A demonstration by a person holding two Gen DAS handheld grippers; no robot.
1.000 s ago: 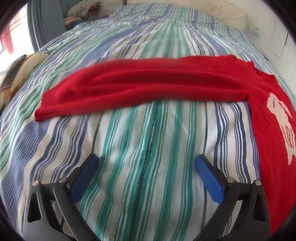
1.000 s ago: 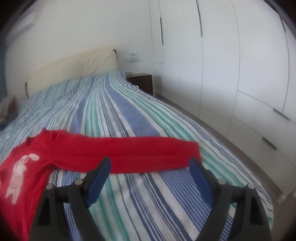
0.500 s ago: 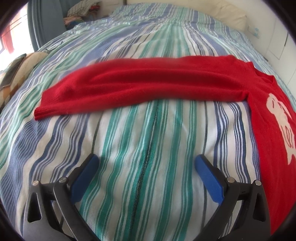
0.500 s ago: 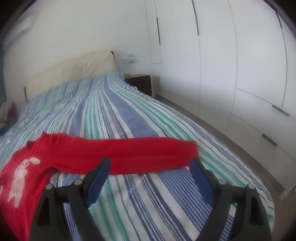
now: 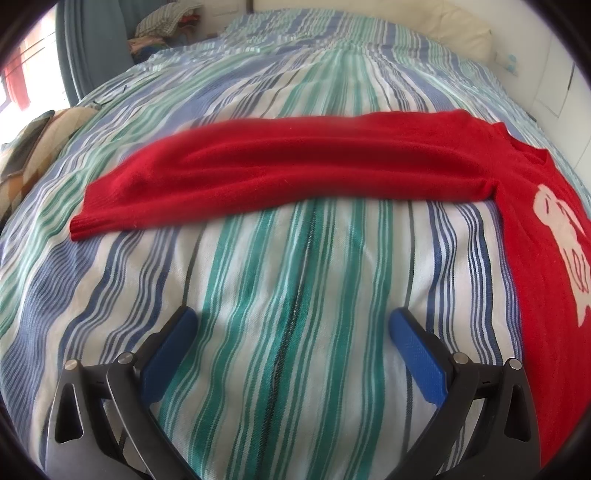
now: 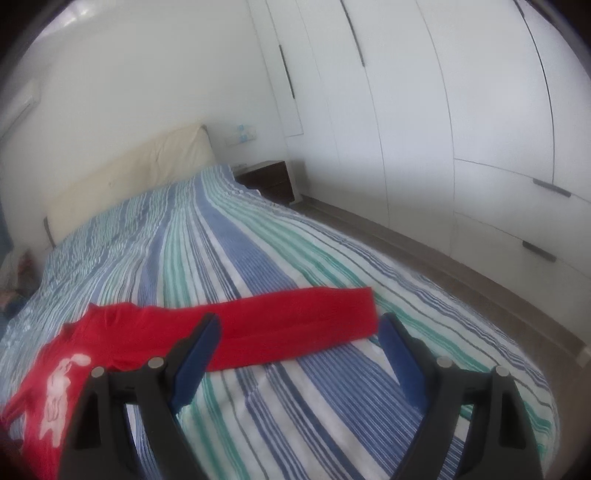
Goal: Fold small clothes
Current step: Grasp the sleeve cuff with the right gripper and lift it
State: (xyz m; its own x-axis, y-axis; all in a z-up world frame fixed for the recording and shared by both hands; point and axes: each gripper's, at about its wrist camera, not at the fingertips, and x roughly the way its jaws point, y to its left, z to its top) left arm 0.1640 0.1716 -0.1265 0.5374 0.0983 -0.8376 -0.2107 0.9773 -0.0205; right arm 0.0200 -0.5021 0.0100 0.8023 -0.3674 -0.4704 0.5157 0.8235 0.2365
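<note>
A small red sweater [image 5: 535,229] with a white figure on its chest lies flat on the striped bed. One sleeve [image 5: 280,170] stretches out to the left in the left wrist view, ending in a ribbed cuff. My left gripper [image 5: 293,325] hovers open over bare bedcover, nearer than that sleeve, with nothing between its blue pads. In the right wrist view the other sleeve [image 6: 295,325] runs to the right from the sweater's body [image 6: 74,354]. My right gripper [image 6: 299,332] is open just short of this sleeve, its fingers framing the sleeve's outer half, apart from the cloth.
The striped bedcover [image 5: 295,369] fills the near ground. A cream headboard [image 6: 129,177] and a dark nightstand [image 6: 273,181] stand at the far end. White wardrobe doors [image 6: 443,129] line the right wall past the bed's edge. Piled clothes [image 5: 162,22] and a patterned cushion [image 5: 26,158] sit at the left.
The right wrist view has tilted and shifted, so the right sleeve's cuff now sits closer to the right finger. The left gripper and the sweater have not moved.
</note>
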